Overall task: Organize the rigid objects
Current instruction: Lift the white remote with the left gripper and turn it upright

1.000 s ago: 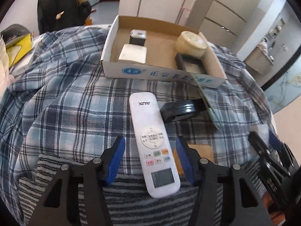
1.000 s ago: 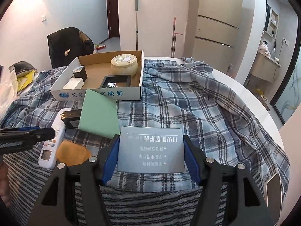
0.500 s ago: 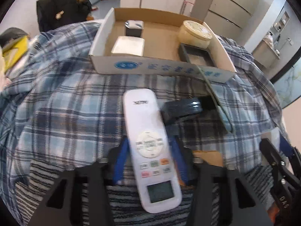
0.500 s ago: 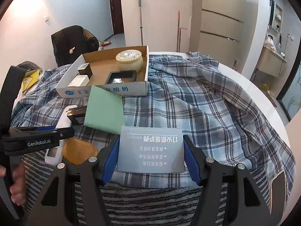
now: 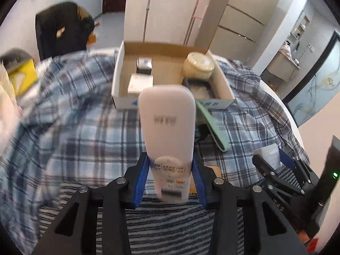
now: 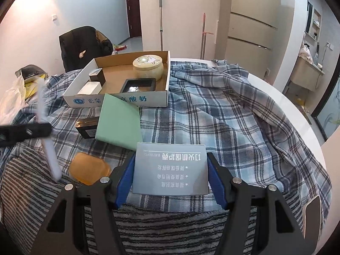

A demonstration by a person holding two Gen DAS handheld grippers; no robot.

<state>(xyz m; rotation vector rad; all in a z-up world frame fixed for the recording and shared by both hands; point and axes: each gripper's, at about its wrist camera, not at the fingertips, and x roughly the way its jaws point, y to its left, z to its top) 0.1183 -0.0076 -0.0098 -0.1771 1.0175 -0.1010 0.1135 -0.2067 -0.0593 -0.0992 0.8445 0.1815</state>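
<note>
My left gripper (image 5: 170, 165) has a white remote control (image 5: 167, 123) between its blue pads, lifted off the cloth and tilted up; the jaws are closing on its button end. The right wrist view shows the same remote (image 6: 47, 146) blurred at the left edge. My right gripper (image 6: 171, 159) is shut on a grey-blue printed box (image 6: 170, 170) low over the cloth. Behind stands an open cardboard box (image 6: 153, 101) holding a cream round jar (image 6: 148, 65), a black tray (image 6: 138, 85), a white block (image 6: 90, 88) and a dark tin (image 6: 97, 76).
A green card (image 6: 119, 123) leans against the carton's front, over a small black box (image 6: 87, 128). An amber piece (image 6: 89, 170) lies on the striped cloth. Plaid cloth covers the round white table (image 6: 297, 110). A chair with a dark jacket (image 6: 82, 42) stands behind.
The left jaws came together on the remote, then it rose off the cloth and tilted toward the carton. The right gripper and its box stayed put.
</note>
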